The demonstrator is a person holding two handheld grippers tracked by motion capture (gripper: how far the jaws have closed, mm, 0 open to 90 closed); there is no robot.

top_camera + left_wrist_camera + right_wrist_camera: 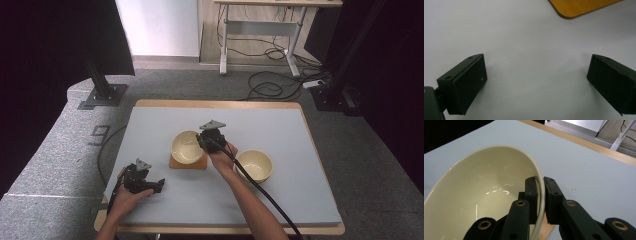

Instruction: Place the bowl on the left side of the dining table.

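Right gripper [206, 143] clamped on the rim of a cream bowl [186, 146], one finger inside the wall, the other outside, as seen in the right gripper view: fingers [532, 190] pinching the thin rim of that bowl [481, 202]. Bowl tilted in that view, over a small wooden board [188, 163] near the middle of the grey surface [280, 130]; whether resting on the board or just above it, impossible to tell. A sliver of the board [546, 227] visible under the rim in the right gripper view.

Just to the right of the right hand [223, 159], a second cream bowl [254, 165], upright on the surface, apart from the first bowl, with the right forearm and the trailing black cable [265, 195] passing between and beside them.

Left gripper [157, 185] low at the near left part of the surface, well apart from both bowls. Fingers [464, 82] spread wide, nothing between them but bare grey surface [534, 62]; a rounded corner of the wooden board [579, 7] at the top of the left gripper view.

Around the surface: grey carpet [60, 150], black stand bases at the far left [102, 95] and far right [332, 97], a desk frame [260, 30] with loose cables [272, 85] beyond the far edge.
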